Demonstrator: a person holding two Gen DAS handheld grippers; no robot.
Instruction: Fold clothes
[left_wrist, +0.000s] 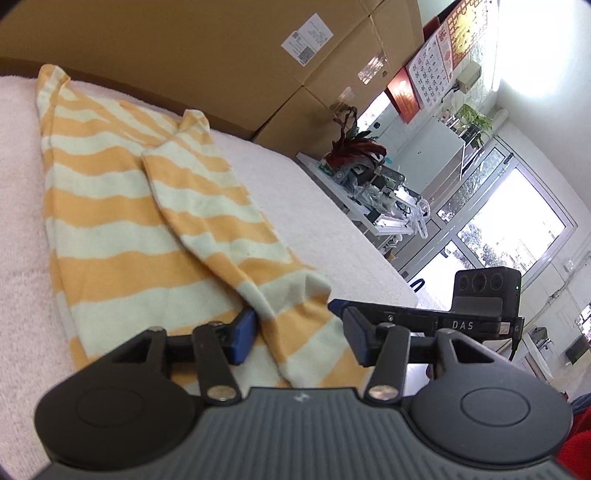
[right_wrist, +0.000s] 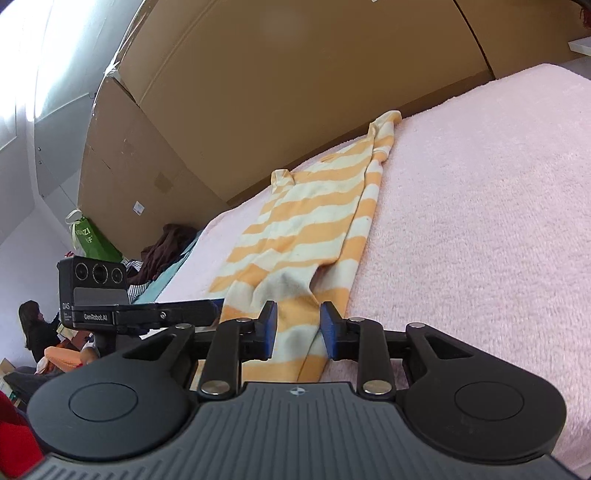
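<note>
Left wrist view first: the left gripper (left_wrist: 299, 334) sits low over the near end of the striped garment (left_wrist: 122, 221), an orange and pale-green knit thing spread on the pink towel (left_wrist: 306, 206) that covers the surface. Its 2 blue pads (left_wrist: 243, 339) stand well apart, and a bunched-up hump of the fabric lies between them. The pads don't seem to be pinching it, though the left one is right up against the cloth, so I can't fully rule out a light touch. One part of the garment is folded diagonally over the rest, ending in that hump. Just to the right, the other gripper's body with its camera block (left_wrist: 487, 291) pokes in. Behind the towel there's a stack of cardboard boxes (left_wrist: 229, 51), and off to the right a cluttered white table (left_wrist: 354, 192) with a red-leaved plant, plus big windows.

Right wrist view: the right gripper (right_wrist: 297, 330) is also down at the garment's near edge, jaws partly open, narrower than the left. The striped cloth runs through the gap, but there's visible space on either side, so nothing is clamped. The garment stretches away toward the boxes, long and narrow from this angle. On the left, the left gripper's camera block shows, with a person (right_wrist: 35, 328) sitting far in the background and a green bag (right_wrist: 92, 240) by the boxes.
</note>
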